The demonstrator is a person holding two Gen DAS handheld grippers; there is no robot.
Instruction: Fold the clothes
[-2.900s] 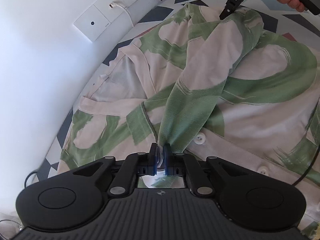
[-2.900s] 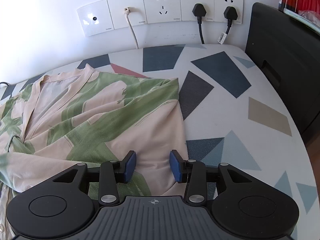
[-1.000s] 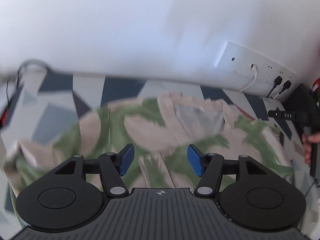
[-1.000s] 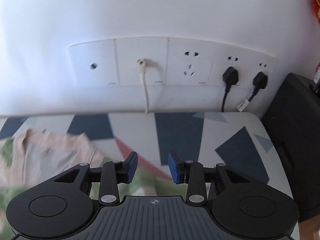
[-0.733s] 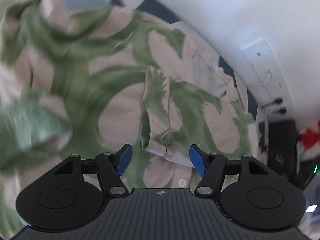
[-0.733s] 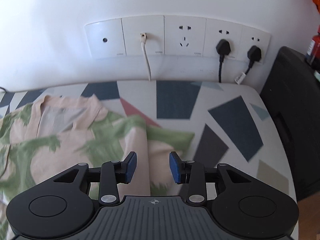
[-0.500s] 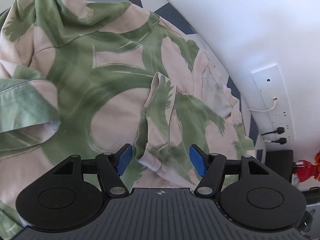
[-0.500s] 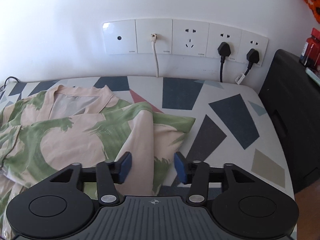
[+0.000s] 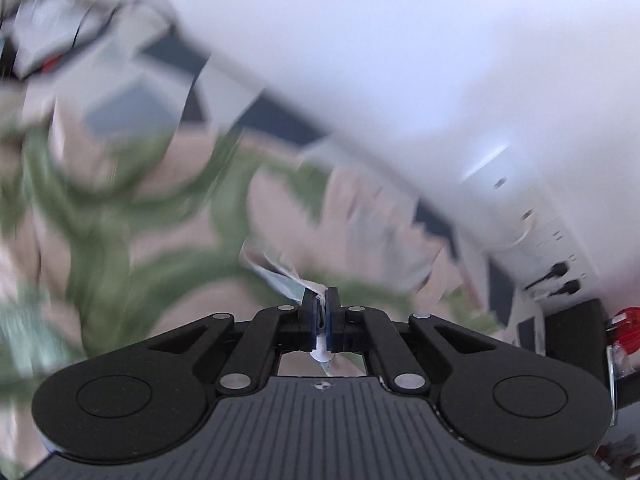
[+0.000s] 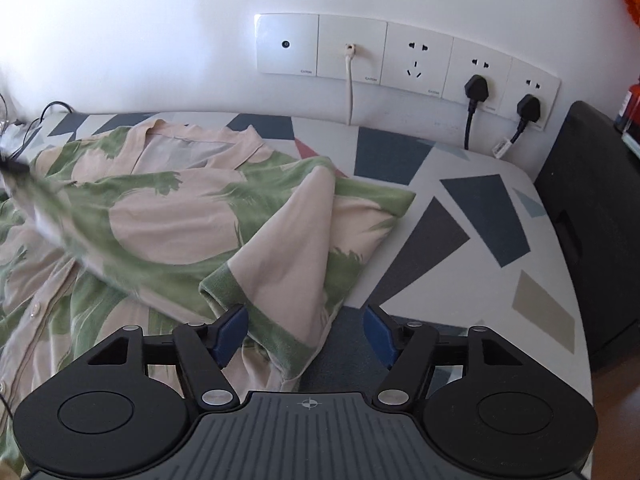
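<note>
The shirt is lying spread over the left part of the patterned table, collar toward the far wall. The left gripper is clenching a pinch of shirt cloth between its closed jaws. The right gripper is opening, its jaws hovering apart around the sleeve cuff at the near edge, pads not pressing it.
</note>
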